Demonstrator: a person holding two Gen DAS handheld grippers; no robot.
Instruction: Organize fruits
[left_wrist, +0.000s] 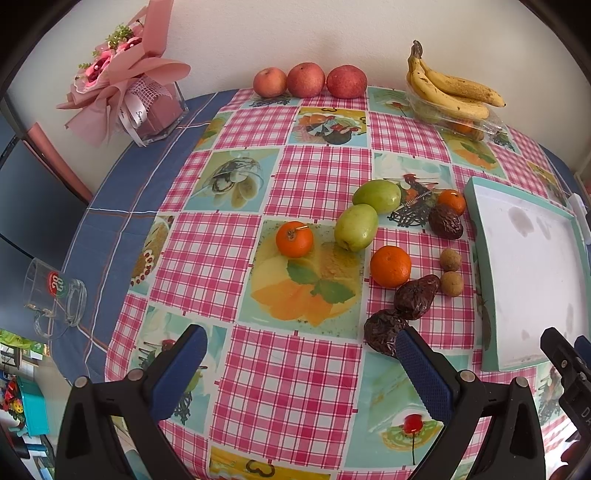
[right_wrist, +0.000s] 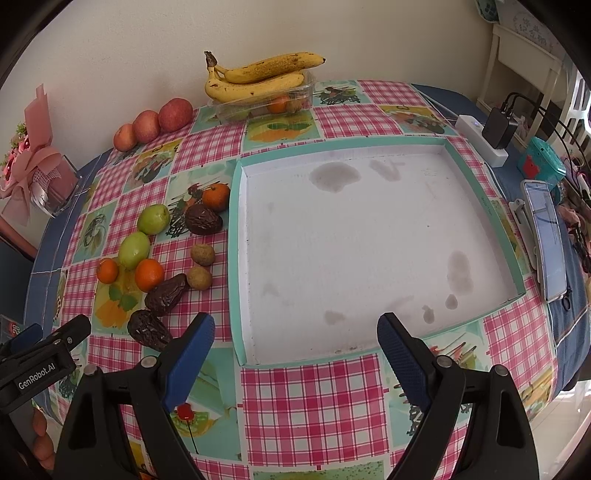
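both jaws wide apart, fruits beside tray

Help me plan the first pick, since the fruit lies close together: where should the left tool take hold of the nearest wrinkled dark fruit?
Grip the nearest dark fruit across its narrow middle, coming from above on its open near side. It lies lengthwise, its far end against a second dark fruit, so closing end to end would likely catch that one. The left tool is open and empty.

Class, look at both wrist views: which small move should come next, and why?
Probably lower the open left gripper onto the nearest dark wrinkled fruit. It lies loose on the tablecloth just ahead of that gripper, and the white tray beside the fruits holds nothing yet.
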